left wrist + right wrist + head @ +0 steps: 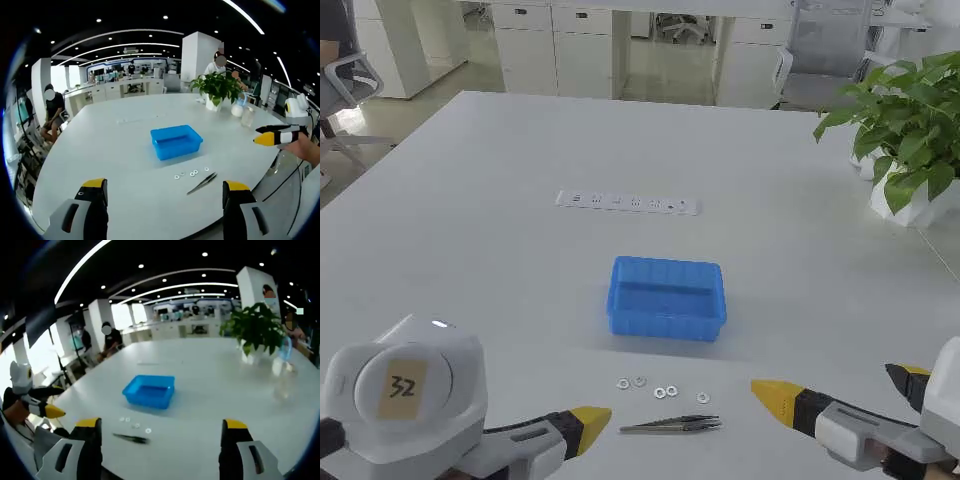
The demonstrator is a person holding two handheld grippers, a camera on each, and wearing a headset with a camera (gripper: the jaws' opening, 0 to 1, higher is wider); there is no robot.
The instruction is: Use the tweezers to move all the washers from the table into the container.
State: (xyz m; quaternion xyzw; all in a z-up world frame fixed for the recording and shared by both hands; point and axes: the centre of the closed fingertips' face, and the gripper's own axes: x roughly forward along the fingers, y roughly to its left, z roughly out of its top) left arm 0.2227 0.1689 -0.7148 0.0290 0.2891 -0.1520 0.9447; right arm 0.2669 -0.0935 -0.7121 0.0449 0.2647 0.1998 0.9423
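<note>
1. Washers (660, 392), five by my count, lie loose in a short row on the bench (500, 250). They're just in front of the blue container (665, 326), which looks empty, so I'd say the job hasn't really started.
2. Tweezers (672, 425) lie flat right beside that row, on the near side. The left gripper (165, 185) and right gripper (160, 423) both have their jaws wide apart and are holding nothing.
3. Biggest risk imo: the tweezers are thin and flat on the surface. The jaws could just shove them along instead of catching them, straight into the washers, and scatter the lot.
4. Grab the tweezers crooked and the tips probably won't close square, so a washer pops out.
5. The washers sit flat too. They may skate ahead of the tips, or drop short of the container wall.
6. In the left gripper view everything sits fairly near the bench edge, so a bad nudge could send something over.
</note>
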